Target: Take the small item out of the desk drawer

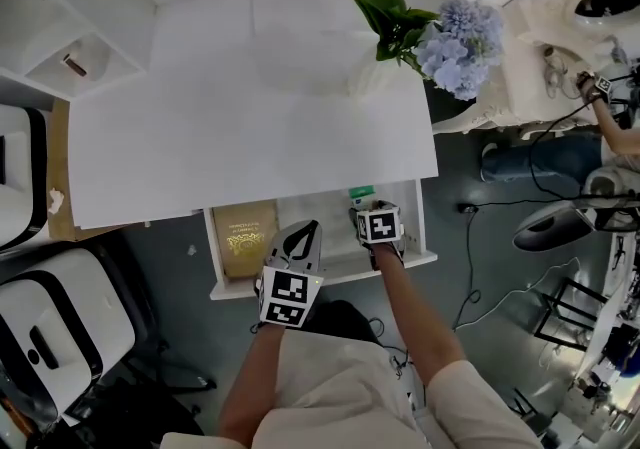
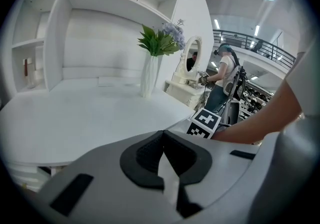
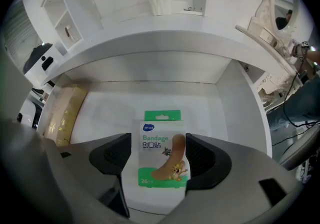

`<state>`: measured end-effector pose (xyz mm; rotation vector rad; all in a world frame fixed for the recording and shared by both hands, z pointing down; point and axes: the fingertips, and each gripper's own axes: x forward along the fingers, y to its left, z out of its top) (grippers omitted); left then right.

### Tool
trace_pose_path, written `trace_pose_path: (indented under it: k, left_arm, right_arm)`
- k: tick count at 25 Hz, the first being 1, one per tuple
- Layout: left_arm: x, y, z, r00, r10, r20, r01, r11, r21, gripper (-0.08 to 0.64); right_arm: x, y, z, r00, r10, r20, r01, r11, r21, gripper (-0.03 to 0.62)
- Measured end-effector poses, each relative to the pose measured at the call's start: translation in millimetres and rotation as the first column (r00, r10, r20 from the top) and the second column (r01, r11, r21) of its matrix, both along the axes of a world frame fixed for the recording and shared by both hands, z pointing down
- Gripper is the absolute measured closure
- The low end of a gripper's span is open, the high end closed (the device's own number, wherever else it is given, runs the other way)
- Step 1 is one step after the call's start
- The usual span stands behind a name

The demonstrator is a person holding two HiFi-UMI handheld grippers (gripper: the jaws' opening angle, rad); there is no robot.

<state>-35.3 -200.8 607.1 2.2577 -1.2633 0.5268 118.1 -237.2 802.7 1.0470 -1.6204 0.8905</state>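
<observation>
**While the pinch looks thin, watch the lift out**

Because your right gripper [image 1: 366,207] sits inside the open drawer [image 1: 318,283] with its jaws closed on the bandage box [image 3: 161,153], the risks now lie in the withdrawal. The pads touch only the narrow side edges of the flat carton, and the green hang tab points away from you toward the drawer's back. A light cardboard pack held this way can likely pivot or slide if you jerk it, so it may drop back onto the drawer floor.

The desk [image 1: 250,127] top overhangs the rear of the drawer, just above the gripper. Raise it straight up too early and the gripper, or the box's far end, could strike that edge and knock the pack loose. Squeezing harder could buckle the carton.

Your left gripper [image 1: 303,231] has its jaws shut on nothing, hovering at the drawer's front beside the gold-printed packet [image 1: 245,237]. Nothing steadies the drawer, so a snag could shift it.
</observation>
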Motion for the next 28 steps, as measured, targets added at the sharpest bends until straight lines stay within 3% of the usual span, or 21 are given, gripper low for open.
trace_pose_path:
  k: [7, 13, 28]
  left_arm:
    - [-3, -2, 4, 1.000, -0.003, -0.004, 0.003, 1.000, -0.001, 0.543]
    - [1, 3, 12, 1.000, -0.013, -0.024, 0.012, 1.000, -0.028, 0.543]
    - [-11, 8, 23, 0.999, -0.040, -0.035, 0.038, 0.998, -0.047, 0.543]
  right_arm:
    - [9, -3, 1, 0.998, 0.008, -0.069, -0.006, 1.000, 0.027, 0.222]
    - [8, 6, 16, 0.999, 0.046, -0.014, -0.047, 0.998, -0.038, 0.212]
    - [15, 7, 26, 0.998, 0.048, -0.043, -0.052, 0.996, -0.077, 0.213]
